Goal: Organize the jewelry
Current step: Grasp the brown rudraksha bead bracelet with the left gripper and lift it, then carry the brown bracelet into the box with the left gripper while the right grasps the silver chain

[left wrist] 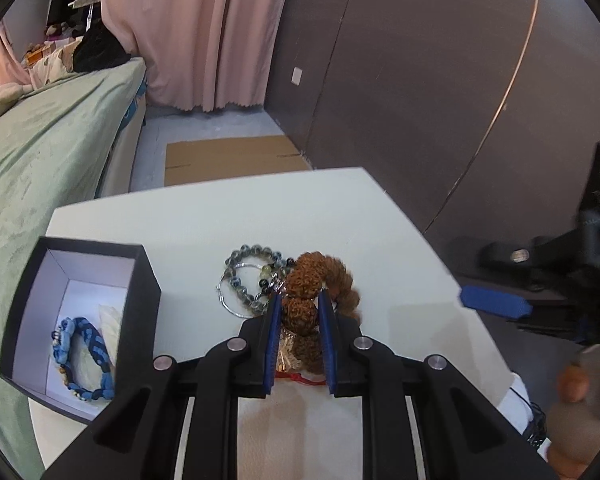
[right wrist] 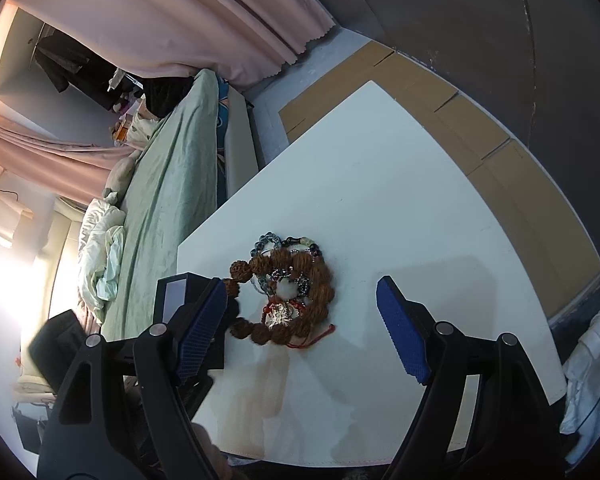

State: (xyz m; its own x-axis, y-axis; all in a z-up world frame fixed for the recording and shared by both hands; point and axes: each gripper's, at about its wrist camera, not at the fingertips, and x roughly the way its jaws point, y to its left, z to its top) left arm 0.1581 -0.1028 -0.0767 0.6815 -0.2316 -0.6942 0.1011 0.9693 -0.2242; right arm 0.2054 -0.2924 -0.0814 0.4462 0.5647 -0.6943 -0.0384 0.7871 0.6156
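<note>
My left gripper (left wrist: 300, 304) is shut on a brown rough-bead bracelet (left wrist: 320, 280), which lies in a jewelry pile on the white table (left wrist: 220, 216). A grey-green bead bracelet (left wrist: 244, 280) and a thin silver hoop (left wrist: 230, 304) lie just left of it. A black box (left wrist: 140, 304) at the left holds a blue braided bracelet (left wrist: 86, 356). My right gripper (right wrist: 304, 300) is open and empty above the table, its blue pads (right wrist: 400, 328) either side of the pile (right wrist: 288, 292). A red cord and a gold piece (right wrist: 280, 314) lie in the pile.
A bed with a green cover (left wrist: 40, 160) runs along the table's left side. Flat cardboard (left wrist: 232, 156) lies on the floor beyond the table. A dark wall (left wrist: 420, 80) stands at the right. Pink curtains (left wrist: 188, 32) hang at the back.
</note>
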